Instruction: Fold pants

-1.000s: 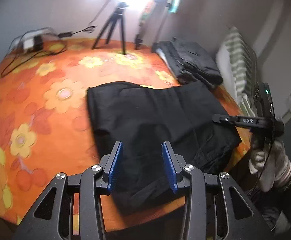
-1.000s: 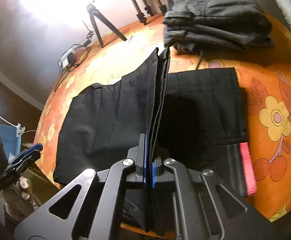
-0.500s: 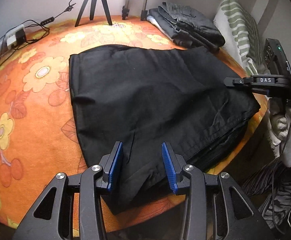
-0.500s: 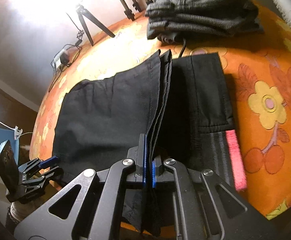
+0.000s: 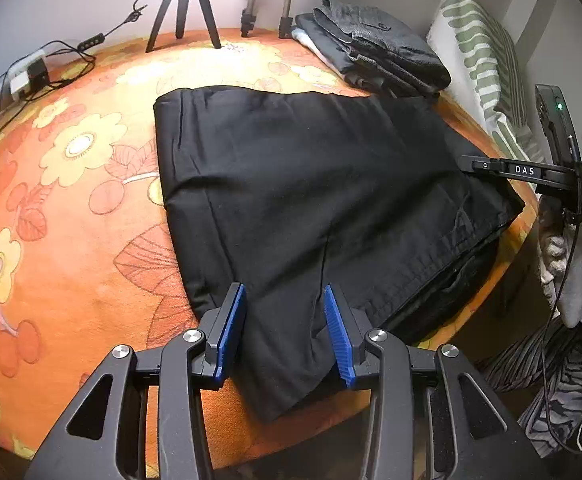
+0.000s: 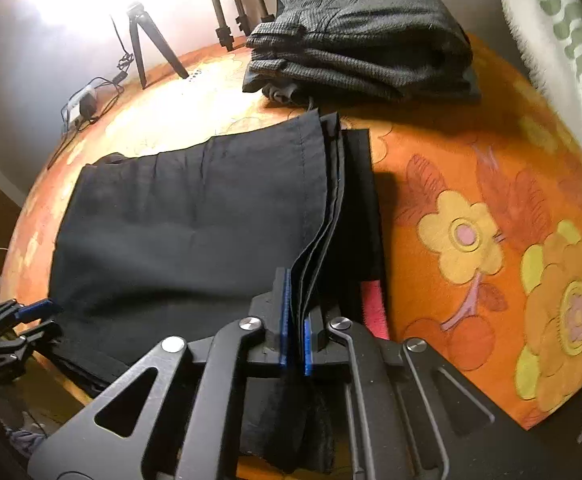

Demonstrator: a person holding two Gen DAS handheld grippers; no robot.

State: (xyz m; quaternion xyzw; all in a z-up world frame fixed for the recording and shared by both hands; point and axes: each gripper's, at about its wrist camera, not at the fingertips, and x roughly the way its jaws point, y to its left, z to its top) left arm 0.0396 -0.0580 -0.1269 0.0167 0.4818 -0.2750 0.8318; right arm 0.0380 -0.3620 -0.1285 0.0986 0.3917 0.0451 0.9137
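Left wrist view. Since a second ago the black pants [image 5: 311, 200] have gone from partly lifted to spread flat across the orange flowered cover [image 5: 71, 240], and they now fill more of the view; the glare at the top has shrunk to a spot behind the tripod [image 5: 183, 4]. The left gripper [image 5: 285, 332] hangs with its blue pads apart, gripping nothing; the near corner of the pants lies under and between the fingers, pads clear of the cloth on both sides. The right gripper [image 5: 487, 166] shows at the right edge of the pants, held by a gloved hand [image 5: 575, 264]. A stack of folded dark clothes [image 5: 375, 52] sits beyond the pants, beside a striped pillow [image 5: 487, 52].

Right wrist view. A second ago the pinched layers stood up tall from the pads; now they lie low, draped leftward over the rest of the pants [image 6: 195, 232]. The right gripper [image 6: 295, 340] is clamped on the stacked hem edges of the pants, several layers running out from between the pads. A red strip [image 6: 373, 308] shows just right of the fingers. The left gripper [image 6: 31, 320] sits at the far left corner of the pants, pads apart
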